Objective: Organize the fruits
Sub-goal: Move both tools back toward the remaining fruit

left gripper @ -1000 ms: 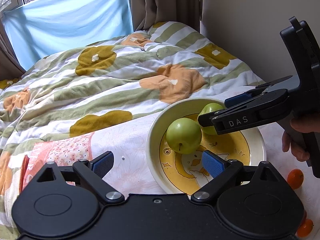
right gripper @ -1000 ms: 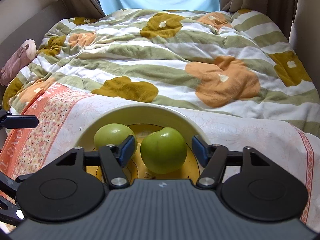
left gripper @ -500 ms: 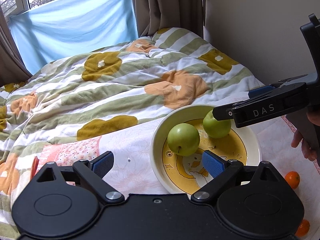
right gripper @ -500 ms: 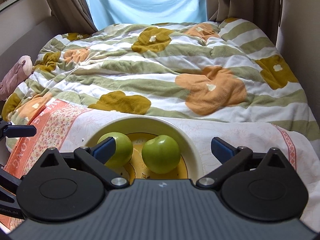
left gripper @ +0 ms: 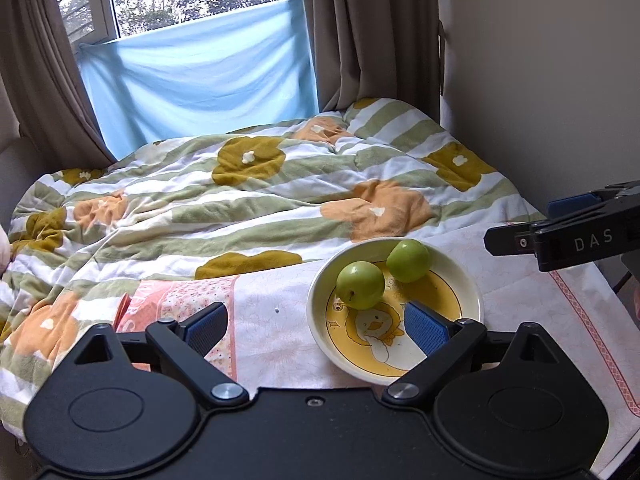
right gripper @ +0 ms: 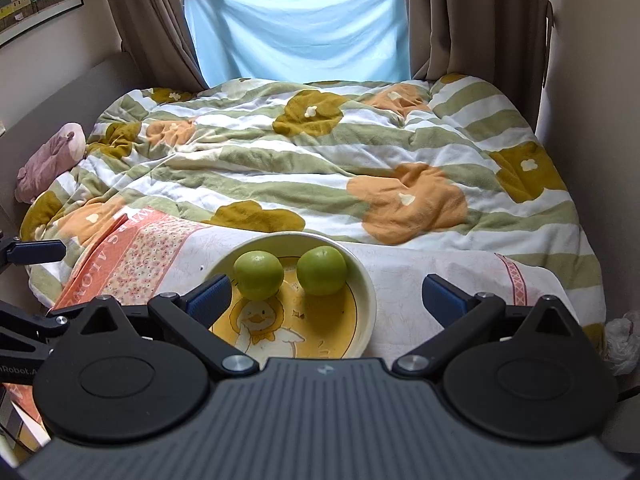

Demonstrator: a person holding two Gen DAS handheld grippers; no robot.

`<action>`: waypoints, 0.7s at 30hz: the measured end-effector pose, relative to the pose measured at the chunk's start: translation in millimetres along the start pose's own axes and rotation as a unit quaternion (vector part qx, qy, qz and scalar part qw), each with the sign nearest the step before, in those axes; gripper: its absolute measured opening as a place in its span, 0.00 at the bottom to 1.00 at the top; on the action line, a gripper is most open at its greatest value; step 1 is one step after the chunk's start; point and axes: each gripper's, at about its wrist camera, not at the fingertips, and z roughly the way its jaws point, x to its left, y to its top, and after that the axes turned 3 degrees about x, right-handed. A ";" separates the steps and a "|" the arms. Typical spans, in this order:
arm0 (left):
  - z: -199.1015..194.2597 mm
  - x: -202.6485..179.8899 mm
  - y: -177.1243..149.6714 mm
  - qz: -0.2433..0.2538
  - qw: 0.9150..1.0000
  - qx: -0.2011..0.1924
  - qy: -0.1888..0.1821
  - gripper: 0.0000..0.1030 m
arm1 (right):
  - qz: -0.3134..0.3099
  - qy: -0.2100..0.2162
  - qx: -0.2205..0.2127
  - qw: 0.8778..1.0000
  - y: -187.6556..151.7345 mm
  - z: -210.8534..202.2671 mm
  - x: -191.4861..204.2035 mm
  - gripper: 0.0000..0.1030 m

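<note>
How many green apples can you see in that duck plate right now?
2. Both lie in the plate, side by side and apart: the left apple above the duck picture, the right apple beside it. The grippers hide part of the plate, so more fruit could be hidden.

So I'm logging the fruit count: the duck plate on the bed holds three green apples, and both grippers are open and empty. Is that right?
Not quite: the duck plate holds two green apples, not three, as the right wrist view shows. The rest stands: left gripper and right gripper are both open and empty.
</note>
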 end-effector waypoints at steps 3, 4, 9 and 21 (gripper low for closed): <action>-16.3 -3.8 -9.0 -0.012 1.000 -0.003 0.009 0.95 | -0.009 0.000 -0.006 1.000 -12.8 -21.0 6.0 1.00; -20.0 -4.1 -11.7 -0.015 1.000 -0.001 0.011 0.95 | -0.015 0.000 -0.009 1.000 -18.0 -27.9 9.3 1.00; -35.2 -6.6 -34.3 -0.028 0.999 0.008 0.023 0.94 | -0.056 -0.006 -0.011 0.998 -45.9 -49.5 28.0 1.00; -43.9 17.3 -73.9 0.000 0.999 0.027 -0.022 0.94 | 0.031 -0.006 0.020 0.999 -105.5 -64.9 66.9 1.00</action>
